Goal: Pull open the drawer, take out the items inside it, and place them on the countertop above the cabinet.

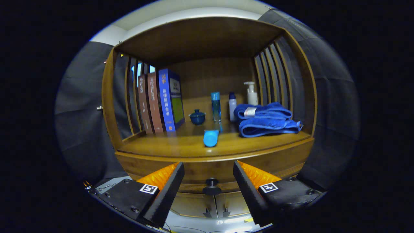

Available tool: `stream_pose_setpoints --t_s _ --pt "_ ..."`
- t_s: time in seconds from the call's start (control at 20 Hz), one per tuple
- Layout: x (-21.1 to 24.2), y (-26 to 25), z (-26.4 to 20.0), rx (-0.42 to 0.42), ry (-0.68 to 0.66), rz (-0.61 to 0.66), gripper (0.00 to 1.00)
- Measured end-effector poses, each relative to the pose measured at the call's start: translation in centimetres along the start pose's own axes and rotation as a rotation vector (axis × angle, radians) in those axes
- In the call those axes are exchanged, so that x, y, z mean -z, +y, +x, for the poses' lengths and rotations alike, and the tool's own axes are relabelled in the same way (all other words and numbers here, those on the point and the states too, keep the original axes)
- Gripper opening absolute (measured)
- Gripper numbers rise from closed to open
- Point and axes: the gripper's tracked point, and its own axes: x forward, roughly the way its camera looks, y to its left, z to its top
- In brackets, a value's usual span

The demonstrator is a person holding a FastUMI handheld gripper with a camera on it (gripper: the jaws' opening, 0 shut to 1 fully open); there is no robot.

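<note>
Wooden cabinet (129, 155) fills my view, its countertop (181, 147) under a slatted canopy. My gripper (208, 176) has its fingers spread wide with nothing between them, and the drawer (210, 168) sits shut just ahead, its dark knob (211, 186) in the gap between the fingertips but not touched. Beyond, on the countertop, I see a blue tube (211, 138) lying near the front edge, then a small lidded cup (197, 116), a tall blue bottle (216, 106), a white bottle (232, 110), a pump bottle (252, 94), folded blue towels (266, 120) and upright books (161, 102)
</note>
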Motion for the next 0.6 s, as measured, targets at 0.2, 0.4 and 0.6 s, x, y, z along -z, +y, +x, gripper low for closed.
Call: stream_pose_setpoints --t_s 0.2,0.4,0.6 --pt "-4.0 0.8 -2.4 -0.033 -0.012 -0.025 0.99" --pt "-8.1 1.8 -5.8 -0.065 -0.051 -0.029 1.0" --pt "-12.5 2.1 -8.8 -0.081 -0.081 -0.075 0.99"
